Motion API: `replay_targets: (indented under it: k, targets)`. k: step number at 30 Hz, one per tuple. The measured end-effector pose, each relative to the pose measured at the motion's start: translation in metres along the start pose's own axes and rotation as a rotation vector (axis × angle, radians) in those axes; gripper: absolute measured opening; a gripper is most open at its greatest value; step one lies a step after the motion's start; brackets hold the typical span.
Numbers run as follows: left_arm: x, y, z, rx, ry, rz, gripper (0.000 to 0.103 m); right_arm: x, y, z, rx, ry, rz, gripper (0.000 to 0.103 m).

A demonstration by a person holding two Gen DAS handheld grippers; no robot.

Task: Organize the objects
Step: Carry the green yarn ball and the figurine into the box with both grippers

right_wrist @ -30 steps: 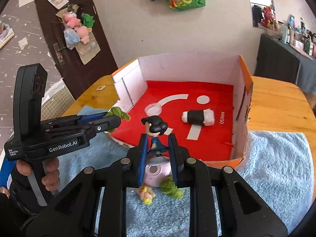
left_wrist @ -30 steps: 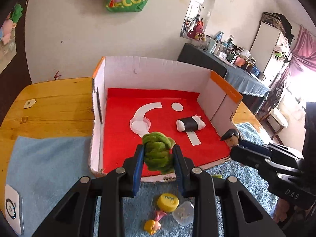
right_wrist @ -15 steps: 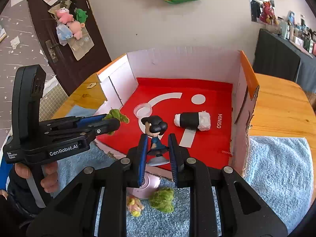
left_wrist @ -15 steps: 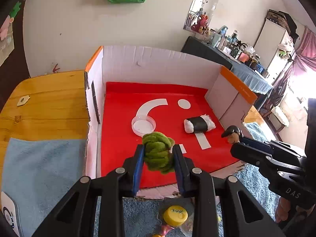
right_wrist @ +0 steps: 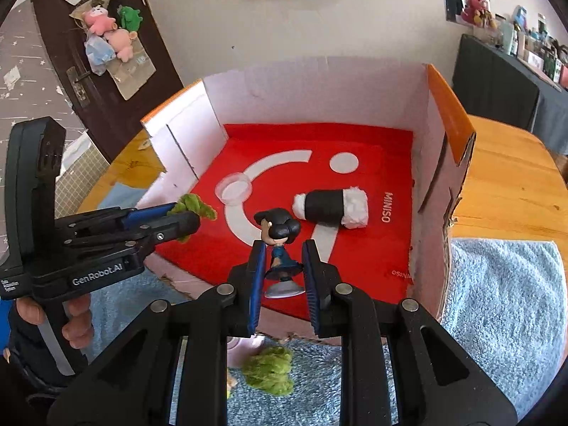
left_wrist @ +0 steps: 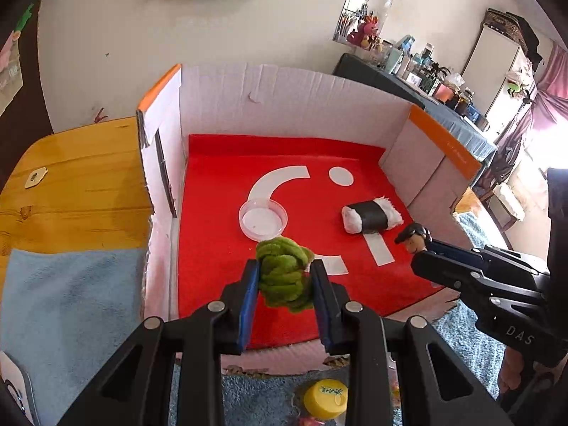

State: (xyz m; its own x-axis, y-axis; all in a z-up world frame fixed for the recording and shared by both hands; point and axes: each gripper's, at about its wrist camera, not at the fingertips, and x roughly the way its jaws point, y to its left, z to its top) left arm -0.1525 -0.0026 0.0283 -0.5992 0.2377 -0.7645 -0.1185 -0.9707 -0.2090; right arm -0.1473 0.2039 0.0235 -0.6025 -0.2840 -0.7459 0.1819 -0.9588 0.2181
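Observation:
My left gripper [left_wrist: 284, 277] is shut on a green plush vegetable [left_wrist: 282, 273] and holds it above the front of the red-floored cardboard box [left_wrist: 220, 163]. My right gripper [right_wrist: 282, 266] is shut on a small black-haired figurine [right_wrist: 278, 241] with a blue body, held above the box's front edge. The left gripper also shows in the right wrist view [right_wrist: 184, 216], the right gripper in the left wrist view [left_wrist: 422, 252]. In the box lie a sushi-roll toy [right_wrist: 332, 207] and a clear round lid [right_wrist: 233, 189].
The box stands on a wooden table [right_wrist: 511, 184] with a blue towel [right_wrist: 504, 301] in front. On the towel lie a second green plush [right_wrist: 269, 372], a pink round object [right_wrist: 238, 349] and a yellow cap [left_wrist: 325, 399]. A white device [left_wrist: 10, 394] lies at the left.
Both grippers have moved forward over the box with their toys. The box looks nearer, and the loose items on the towel have slid toward the bottom edge.

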Motion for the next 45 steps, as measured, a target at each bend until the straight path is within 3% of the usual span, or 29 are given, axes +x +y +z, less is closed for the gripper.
replay_targets:
  k: [16, 21, 27, 29, 36, 45]
  targets:
    - [0.035, 0.004, 0.005, 0.007, 0.063, 0.038, 0.031, 0.023, -0.010, -0.001, 0.009, 0.075, -0.102, 0.020]
    - [0.037, -0.001, 0.012, 0.022, 0.058, 0.068, 0.031, 0.029, -0.009, 0.003, 0.019, 0.092, -0.093, 0.020]
    - [0.039, 0.001, 0.014, -0.006, 0.041, 0.039, 0.031, 0.035, -0.013, 0.006, 0.039, 0.090, -0.125, 0.020]
    - [0.044, 0.001, 0.016, 0.015, 0.042, 0.071, 0.031, 0.038, -0.015, 0.007, 0.040, 0.087, -0.133, 0.020]
    - [0.047, -0.004, 0.023, 0.030, 0.049, 0.074, 0.030, 0.043, -0.016, 0.013, 0.058, 0.088, -0.138, 0.020]
    - [0.052, 0.004, 0.017, -0.003, 0.052, 0.034, 0.032, 0.038, -0.019, 0.009, 0.068, 0.079, -0.132, 0.020]
